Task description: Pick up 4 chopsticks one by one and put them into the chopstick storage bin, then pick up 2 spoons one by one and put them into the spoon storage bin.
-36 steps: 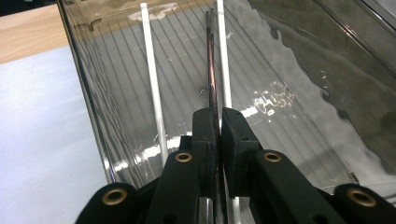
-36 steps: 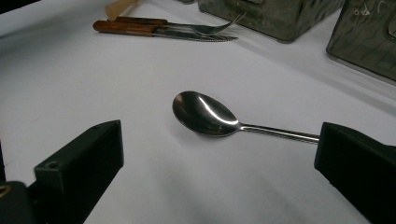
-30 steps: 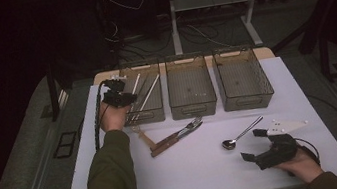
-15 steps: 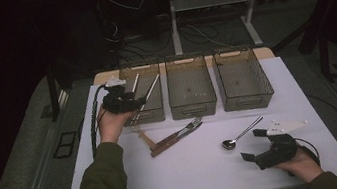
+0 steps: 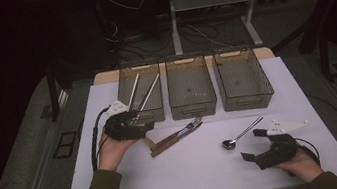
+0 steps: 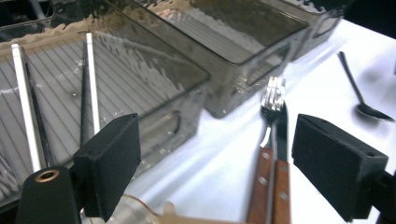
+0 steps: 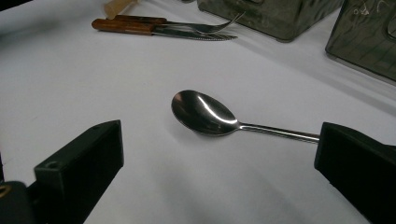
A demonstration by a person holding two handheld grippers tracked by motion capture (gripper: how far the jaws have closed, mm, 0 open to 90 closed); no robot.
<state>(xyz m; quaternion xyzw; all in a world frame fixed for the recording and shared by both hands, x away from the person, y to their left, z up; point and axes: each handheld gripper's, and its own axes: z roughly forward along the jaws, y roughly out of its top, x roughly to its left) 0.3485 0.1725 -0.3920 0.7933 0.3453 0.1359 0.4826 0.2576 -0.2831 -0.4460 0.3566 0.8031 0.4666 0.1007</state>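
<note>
The fork (image 5: 187, 126) and the knife (image 5: 176, 139) with wooden handles lie side by side on the white table (image 5: 198, 171), just right of the left gripper (image 5: 143, 125), whose jaws have just been opening and hold nothing. Farther right, the spoon (image 5: 241, 133) lies just beyond the right gripper (image 5: 254, 144), its jaws spread. The left bin (image 5: 142, 91) holds two chopsticks (image 5: 146, 96).

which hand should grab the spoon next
Right, probably. The right gripper sits open just short of the spoon, its bowl between the jaws in the right gripper view. The left gripper is over by the fork.
</note>
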